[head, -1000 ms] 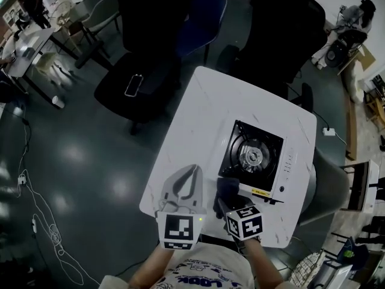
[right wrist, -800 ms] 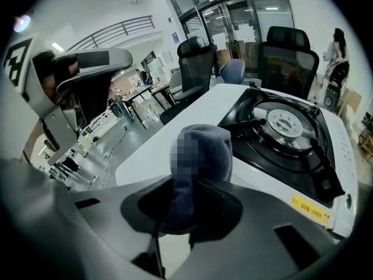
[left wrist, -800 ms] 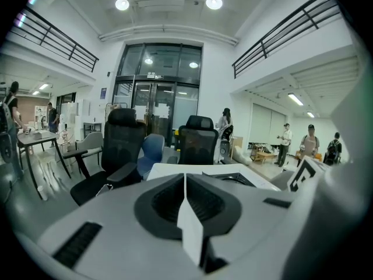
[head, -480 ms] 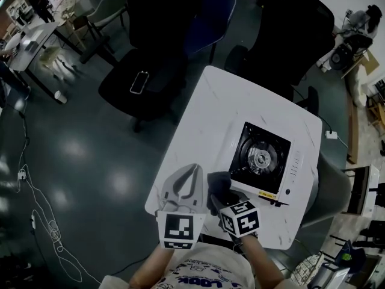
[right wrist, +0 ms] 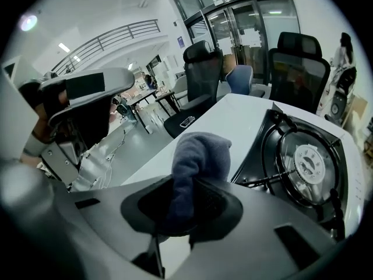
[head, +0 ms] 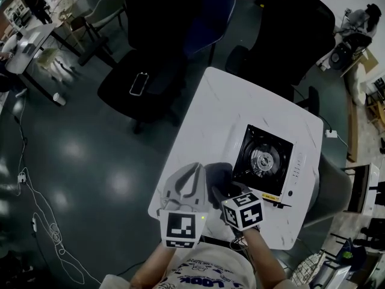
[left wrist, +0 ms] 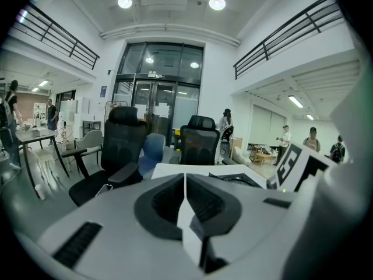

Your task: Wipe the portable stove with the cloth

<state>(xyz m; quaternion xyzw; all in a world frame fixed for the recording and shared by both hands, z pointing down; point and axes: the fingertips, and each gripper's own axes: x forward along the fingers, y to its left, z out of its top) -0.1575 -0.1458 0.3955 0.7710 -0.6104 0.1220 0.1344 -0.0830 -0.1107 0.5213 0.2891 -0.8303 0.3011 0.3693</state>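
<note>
Right fingers: the ribbed dark pads of the right gripper (right wrist: pixel 186 206) are pinching a dark grey-blue fleecy cloth (right wrist: pixel 198 156), and its soft bunched top is bulging up past the jaws.
Left fingers: the jaws of the left gripper (left wrist: pixel 185 200) are pressing together along a thin line, with nothing between them.
Cloth place: the cloth (head: pixel 218 174) is hanging over the near part of the white rectangular table (head: pixel 210 119), just beside the near left corner of the black square portable stove (head: pixel 263 160); whether the two are touching cannot be told.
Stove place: it is sitting by the table's right edge, towards the near right corner.
Stove make: a glossy black top with a pale control panel along its right side.
Right gripper view only: the round metal burner (right wrist: pixel 307 162) and thin black pan prongs around it are showing clearly.
Head view only: both grippers are lying side by side at the table's near edge, the left gripper (head: pixel 197 168) left of the right gripper (head: pixel 225 191), and a yellow strip (head: pixel 264 192) is running along the stove's near edge.
Writing: print on that strip is too small to read.
Beyond the table: black mesh office chairs (head: pixel 150 41) are standing at the far edge, one with a smartphone (head: pixel 138 83) on its seat.
</note>
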